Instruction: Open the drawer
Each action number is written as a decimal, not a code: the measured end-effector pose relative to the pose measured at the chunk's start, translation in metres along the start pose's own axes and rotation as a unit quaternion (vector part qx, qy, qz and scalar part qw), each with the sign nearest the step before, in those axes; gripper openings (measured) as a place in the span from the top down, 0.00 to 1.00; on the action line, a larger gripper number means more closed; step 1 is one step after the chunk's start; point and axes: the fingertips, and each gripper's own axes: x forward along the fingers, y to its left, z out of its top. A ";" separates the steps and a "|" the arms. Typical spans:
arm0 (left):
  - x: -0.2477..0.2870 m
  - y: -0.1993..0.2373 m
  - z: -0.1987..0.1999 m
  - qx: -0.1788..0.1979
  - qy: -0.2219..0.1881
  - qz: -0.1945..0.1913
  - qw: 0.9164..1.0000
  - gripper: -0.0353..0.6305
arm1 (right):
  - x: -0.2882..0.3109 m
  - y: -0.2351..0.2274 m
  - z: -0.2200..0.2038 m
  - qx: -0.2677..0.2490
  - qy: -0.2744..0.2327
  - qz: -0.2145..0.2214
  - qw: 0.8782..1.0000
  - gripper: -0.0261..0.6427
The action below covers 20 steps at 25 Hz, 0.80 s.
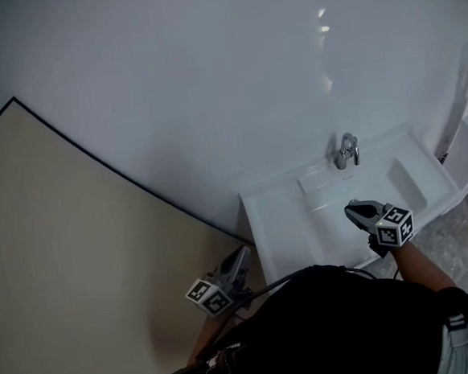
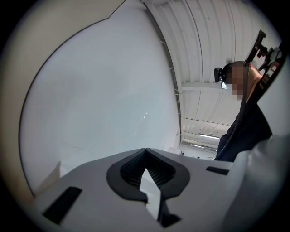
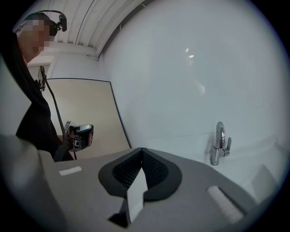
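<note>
Head view: I see no drawer anywhere, so as I judge it the task has not started and the whole pull is left to do. If the drawer sits under the white sink, the person's dark torso hides it from me. The right tongs hang over the basin, on the near side of the faucet. The left tongs sit just beside the sink's near left corner, in front of the beige panel. The white wall closes the far side, and the sink rim is the edge to mind on the way down.

Left gripper view: the tongs are together with nothing between them, aimed at bare wall. There is free air ahead, and the person stands at the right.

Right gripper view: these tongs are also pressed together and empty. The faucet stands ahead to the right, apart from them, and the panel lies to the left. I would keep them off the spout when turning away.
</note>
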 end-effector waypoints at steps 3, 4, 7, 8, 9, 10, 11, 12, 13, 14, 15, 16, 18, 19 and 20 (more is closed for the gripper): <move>0.019 0.012 -0.005 -0.007 0.024 -0.041 0.999 0.95 | -0.009 -0.007 -0.006 0.012 -0.002 -0.043 0.999 0.96; 0.026 0.015 -0.008 -0.009 0.031 -0.053 0.998 0.95 | -0.012 -0.011 -0.008 0.016 -0.002 -0.058 0.998 0.96; 0.047 0.017 -0.018 -0.017 0.051 -0.093 0.994 0.95 | -0.031 -0.021 -0.010 0.028 -0.010 -0.104 0.994 0.96; 0.055 0.015 -0.022 -0.020 0.059 -0.108 0.992 0.95 | -0.040 -0.023 -0.011 0.035 -0.014 -0.120 0.992 0.96; 0.062 0.012 -0.028 -0.024 0.069 -0.123 0.990 0.95 | -0.050 -0.024 -0.013 0.043 -0.018 -0.138 0.989 0.96; 0.069 0.009 -0.033 -0.028 0.079 -0.137 0.987 0.95 | -0.061 -0.025 -0.014 0.050 -0.020 -0.155 0.986 0.96; 0.076 0.006 -0.039 -0.031 0.088 -0.150 0.984 0.95 | -0.072 -0.028 -0.018 0.053 -0.020 -0.171 0.984 0.96; 0.083 0.003 -0.045 -0.033 0.095 -0.161 0.982 0.95 | -0.082 -0.031 -0.022 0.054 -0.019 -0.186 0.981 0.96; 0.089 0.001 -0.050 -0.035 0.100 -0.171 0.980 0.95 | -0.092 -0.034 -0.025 0.056 -0.019 -0.199 0.978 0.96; 0.096 -0.001 -0.055 -0.037 0.104 -0.180 0.978 0.95 | -0.102 -0.037 -0.028 0.059 -0.019 -0.211 0.976 0.96; 0.102 -0.004 -0.059 -0.039 0.106 -0.188 0.976 0.95 | -0.111 -0.040 -0.031 0.063 -0.019 -0.222 0.973 0.96; 0.108 -0.006 -0.063 -0.040 0.109 -0.195 0.974 0.95 | -0.120 -0.042 -0.034 0.066 -0.020 -0.233 0.970 0.96; 0.121 -0.009 -0.073 -0.044 0.115 -0.209 0.970 0.95 | -0.137 -0.048 -0.041 0.072 -0.023 -0.254 0.964 0.96; 0.128 -0.012 -0.079 -0.046 0.119 -0.216 0.968 0.95 | -0.145 -0.052 -0.043 0.073 -0.026 -0.263 0.962 0.96; 0.136 -0.018 -0.085 -0.046 0.125 -0.223 0.966 0.95 | -0.155 -0.056 -0.045 0.074 -0.029 -0.272 0.959 0.96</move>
